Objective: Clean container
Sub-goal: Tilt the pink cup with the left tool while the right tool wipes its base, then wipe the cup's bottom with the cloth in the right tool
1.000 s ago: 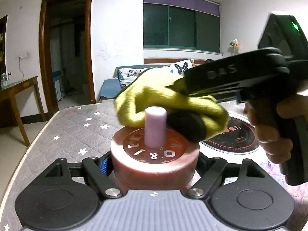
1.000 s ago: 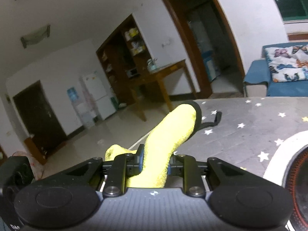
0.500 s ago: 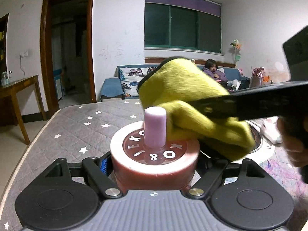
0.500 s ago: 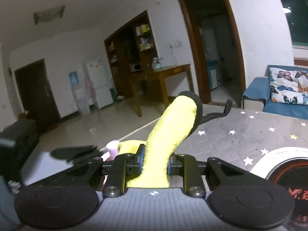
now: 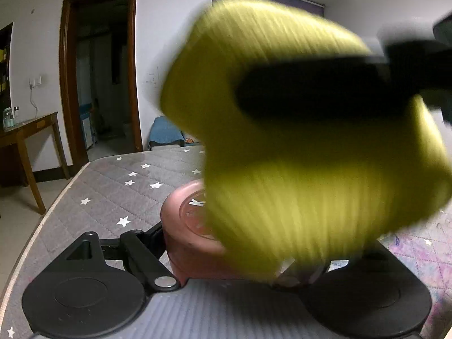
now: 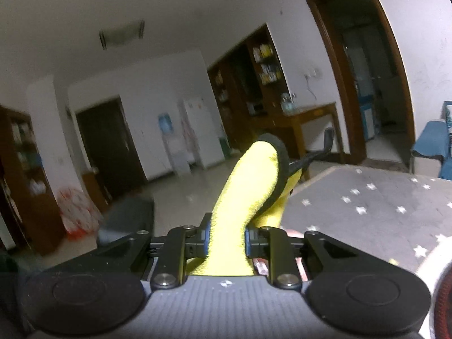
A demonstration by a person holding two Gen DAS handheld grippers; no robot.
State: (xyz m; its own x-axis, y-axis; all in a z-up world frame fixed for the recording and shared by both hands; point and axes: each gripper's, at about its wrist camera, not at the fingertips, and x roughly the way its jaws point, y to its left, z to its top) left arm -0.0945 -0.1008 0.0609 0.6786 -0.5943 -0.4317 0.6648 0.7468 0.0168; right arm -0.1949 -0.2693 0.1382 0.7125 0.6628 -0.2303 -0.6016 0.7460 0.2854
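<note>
1. Jaws of the left gripper [image 5: 226, 257] stand partly spread and clamp the sides of the pink container [image 5: 183, 237], holding it upright just above the star-patterned quilted surface [image 5: 113, 192]. Only the container's left half shows; the rest is hidden.
2. Over the container's top sweeps the yellow cloth [image 5: 296, 169], blurred with motion and filling most of the left wrist view. It covers the lid, so whether it presses on the lid right now cannot be told.
3. Jaws of the right gripper [image 6: 226, 240] are pinched tight on a fold of the same cloth, which stands up between them with a dark trim at its tip. From the left wrist view this gripper reads only as a dark blurred bar across the cloth.
4. Step in hand, as I judge it: wiping the container's top, mid-stroke.
5. The next move likely calls for bringing the cloth back down onto the lid and around its rim, while the left grip stays firm enough that the container does not twist or slip.
</note>
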